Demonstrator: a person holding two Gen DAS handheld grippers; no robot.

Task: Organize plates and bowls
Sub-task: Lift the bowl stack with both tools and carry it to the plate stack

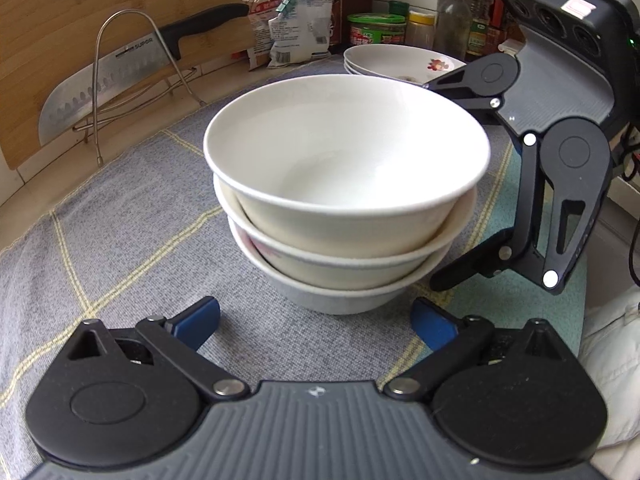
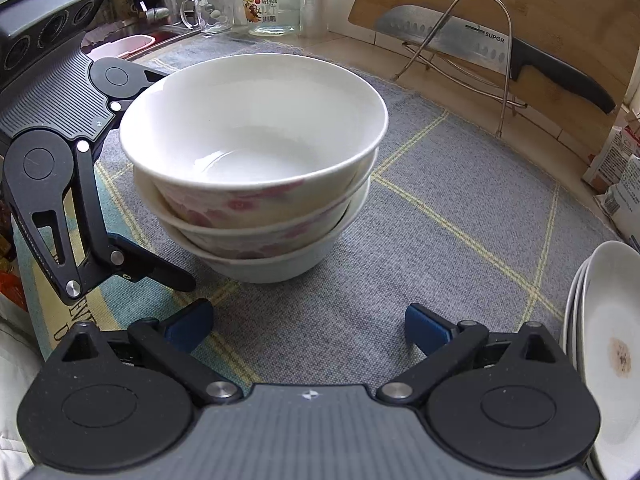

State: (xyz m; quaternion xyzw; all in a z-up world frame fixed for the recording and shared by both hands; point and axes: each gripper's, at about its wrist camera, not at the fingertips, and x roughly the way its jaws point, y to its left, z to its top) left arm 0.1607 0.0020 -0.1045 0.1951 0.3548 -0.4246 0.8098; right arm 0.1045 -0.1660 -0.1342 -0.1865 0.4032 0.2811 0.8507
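Left wrist view: three round glazed white bowls sit nested, mouths up, on a woven grey cloth. The left gripper stands wide, holding nothing.

Right wrist view: the right gripper gapes empty before the stack; smooth plates lie stacked at right.

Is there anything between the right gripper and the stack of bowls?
Nothing: in the right wrist view only bare grey cloth lies between the open right gripper and the stack of bowls.
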